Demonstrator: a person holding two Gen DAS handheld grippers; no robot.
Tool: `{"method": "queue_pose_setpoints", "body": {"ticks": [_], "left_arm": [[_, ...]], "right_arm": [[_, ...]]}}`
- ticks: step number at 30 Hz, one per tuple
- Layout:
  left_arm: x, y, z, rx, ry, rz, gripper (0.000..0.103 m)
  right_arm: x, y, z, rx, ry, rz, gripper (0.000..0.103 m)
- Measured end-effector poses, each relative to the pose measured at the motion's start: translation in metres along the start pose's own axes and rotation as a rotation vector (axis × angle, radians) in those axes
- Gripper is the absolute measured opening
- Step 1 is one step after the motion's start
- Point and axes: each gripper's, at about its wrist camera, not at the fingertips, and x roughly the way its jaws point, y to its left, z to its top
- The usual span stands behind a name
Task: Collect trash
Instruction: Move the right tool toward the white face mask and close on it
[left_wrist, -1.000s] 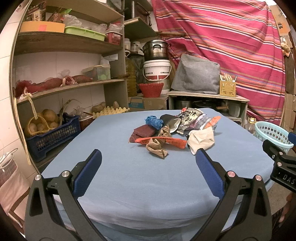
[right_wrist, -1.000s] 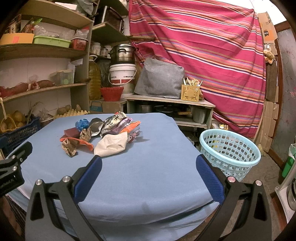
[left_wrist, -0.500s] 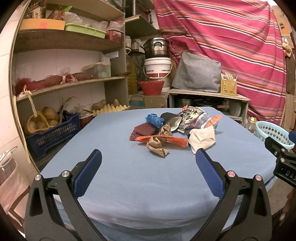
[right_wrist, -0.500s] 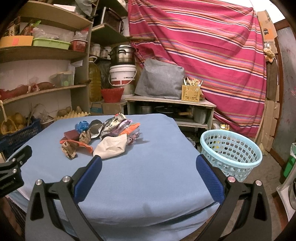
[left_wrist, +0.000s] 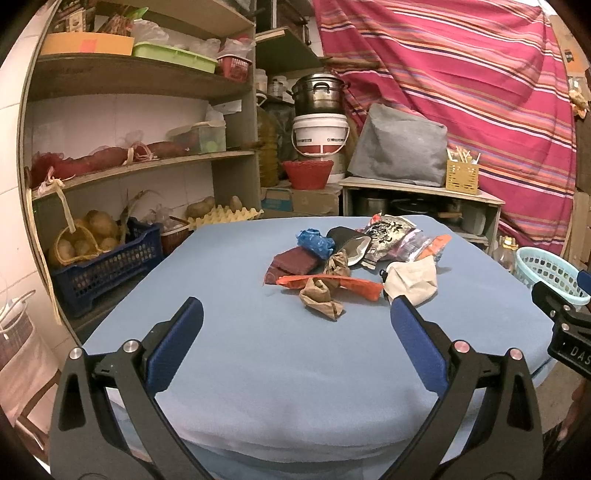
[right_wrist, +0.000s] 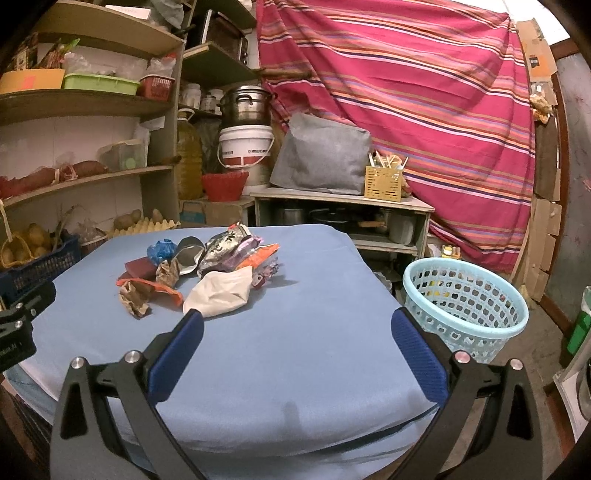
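Trash (left_wrist: 347, 266) heaped on table (left_wrist: 258, 369) ahead of both spread, empty pairs of fingers (left_wrist: 186, 325) (right_wrist: 410, 332), basket (right_wrist: 465, 306) just right.

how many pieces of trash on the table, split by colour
blue: 1, crumpled blue wrapper
maroon: 1, flat maroon packet
brown: 2, crumpled brown paper, second brown wad
orange: 2, long orange strip, orange wrapper
cream: 1, cream paper wad
black/silver: 2, dark pouch, printed foil bag
total: 9 clearly visible; more may be hidden under the pile
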Motion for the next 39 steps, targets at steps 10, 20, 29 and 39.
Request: {"method": "queue_pose_setpoints", "body": {"ticks": [10, 20, 29, 39], "left_arm": [[0.015, 0.000, 0.010, 0.008, 0.011, 0.014, 0.098], [0.040, 0.004, 0.030, 0.009, 0.025, 0.013, 0.098], [0.076, 0.006, 0.063, 0.010, 0.024, -0.008, 0.098], [0.127, 0.010, 0.079, -0.019, 0.073, -0.018, 0.098]], "right_arm": [[0.012, 0.001, 0.001, -0.013, 0.006, -0.005, 0.099], [0.044, 0.004, 0.023, -0.062, 0.013, 0.013, 0.099], [0.082, -0.001, 0.052, -0.012, 0.065, 0.056, 0.099], [0.125, -0.004, 0.079, 0.035, 0.091, 0.056, 0.099]]}}
